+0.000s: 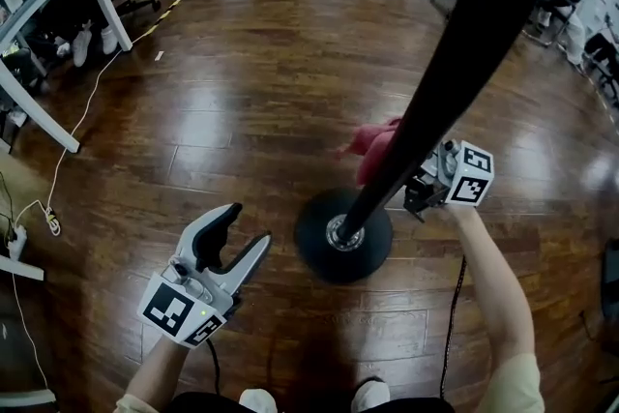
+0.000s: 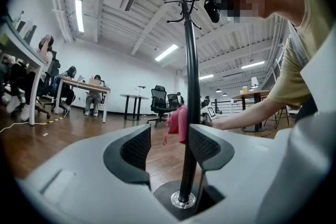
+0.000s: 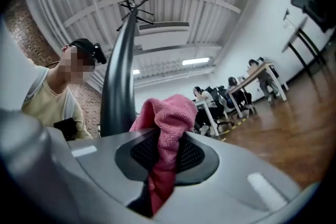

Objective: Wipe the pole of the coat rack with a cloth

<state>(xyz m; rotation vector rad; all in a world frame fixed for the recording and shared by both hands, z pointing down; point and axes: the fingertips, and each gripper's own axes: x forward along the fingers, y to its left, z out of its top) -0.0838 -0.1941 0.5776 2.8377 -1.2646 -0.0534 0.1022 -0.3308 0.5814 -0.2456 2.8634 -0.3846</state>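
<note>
The cloth is clamped in the right gripper's fingers, low by the pole. Wiping is judged in hand, and an upward stroke is called for. The left gripper, at 8 o'clock from the pole, is spread wide and empty.

Pink fabric cloth against black metal coat-rack pole, right gripper just beside; left gripper well apart, jaws spread.

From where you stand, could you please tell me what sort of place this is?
Most likely an open-plan office or lab: desks with people seated at them, black swivel chairs, and strip lights on an exposed ceiling above a wood floor.
</note>
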